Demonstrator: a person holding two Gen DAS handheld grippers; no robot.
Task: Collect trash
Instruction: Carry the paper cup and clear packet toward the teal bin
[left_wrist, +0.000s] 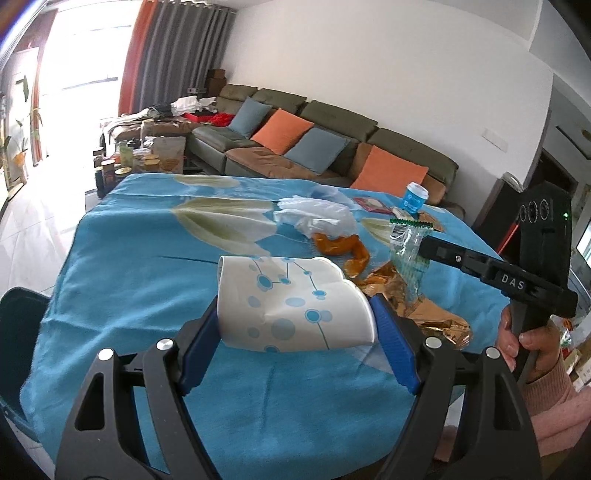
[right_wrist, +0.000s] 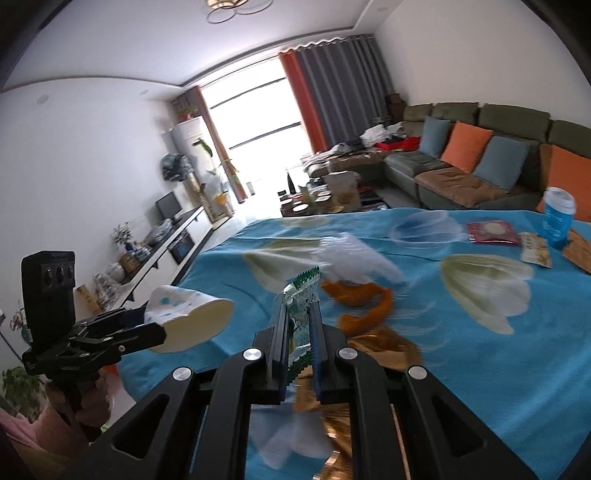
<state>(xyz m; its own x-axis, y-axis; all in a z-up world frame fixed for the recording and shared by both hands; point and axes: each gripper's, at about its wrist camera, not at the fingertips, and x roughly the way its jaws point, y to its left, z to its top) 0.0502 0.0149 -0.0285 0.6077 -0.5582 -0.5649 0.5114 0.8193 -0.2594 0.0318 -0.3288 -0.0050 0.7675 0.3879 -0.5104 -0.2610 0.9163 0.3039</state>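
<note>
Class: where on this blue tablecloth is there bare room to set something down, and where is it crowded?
Bare: the tablecloth left of the white tissue, toward the window side. Crowded: the right side, around the orange peel, gold wrapper and blue cup.

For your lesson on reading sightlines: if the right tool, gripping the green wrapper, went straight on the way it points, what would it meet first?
Probably the curled orange peel on the blue flowered tablecloth, just beyond the right tool and its green-edged clear plastic wrapper; depth is uncertain.
</note>
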